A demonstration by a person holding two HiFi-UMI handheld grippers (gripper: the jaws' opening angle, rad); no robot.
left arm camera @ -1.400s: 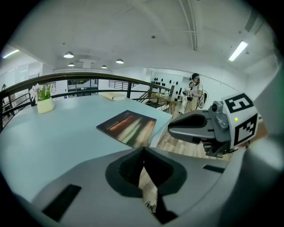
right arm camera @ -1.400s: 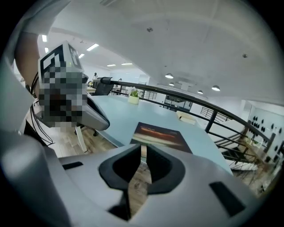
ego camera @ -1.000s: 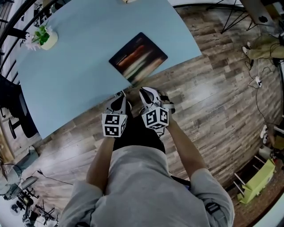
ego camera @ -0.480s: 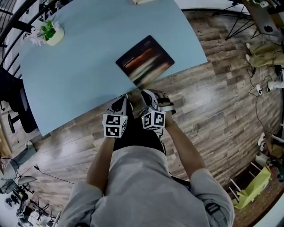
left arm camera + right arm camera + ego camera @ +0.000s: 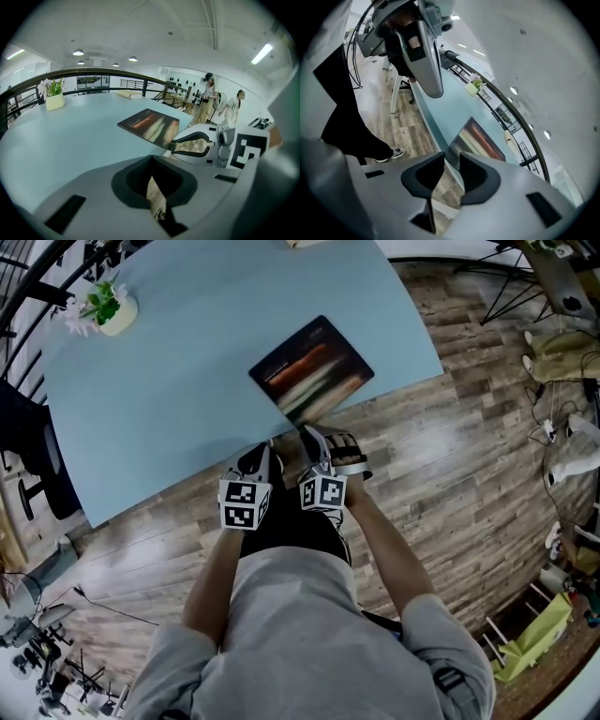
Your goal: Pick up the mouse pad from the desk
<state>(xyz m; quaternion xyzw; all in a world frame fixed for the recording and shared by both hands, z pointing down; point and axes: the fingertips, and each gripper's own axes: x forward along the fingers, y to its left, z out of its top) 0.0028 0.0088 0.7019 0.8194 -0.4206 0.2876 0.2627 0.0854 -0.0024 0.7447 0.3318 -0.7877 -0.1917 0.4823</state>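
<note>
The dark mouse pad (image 5: 311,369) with orange and white streaks lies on the light blue desk (image 5: 169,390), its near corner reaching the desk's front edge. My right gripper (image 5: 314,437) is at that corner. In the right gripper view the pad's (image 5: 480,138) corner stands between the right gripper's (image 5: 451,157) jaws; they have just been opening and do not press on it. The left gripper view shows the pad (image 5: 150,125) and the open right gripper (image 5: 174,146) at its corner. My left gripper (image 5: 262,457) hangs shut and empty just left of it, at the desk edge.
A small flower pot (image 5: 105,310) stands at the desk's far left. A black chair (image 5: 28,456) is at the desk's left end. Wooden floor (image 5: 450,456) lies below the grippers. Two people (image 5: 206,96) stand far behind the desk.
My right gripper has rolled, sunk a little and closed in on the pad's near corner, and its jaws have spread apart. The left gripper has stayed put.
</note>
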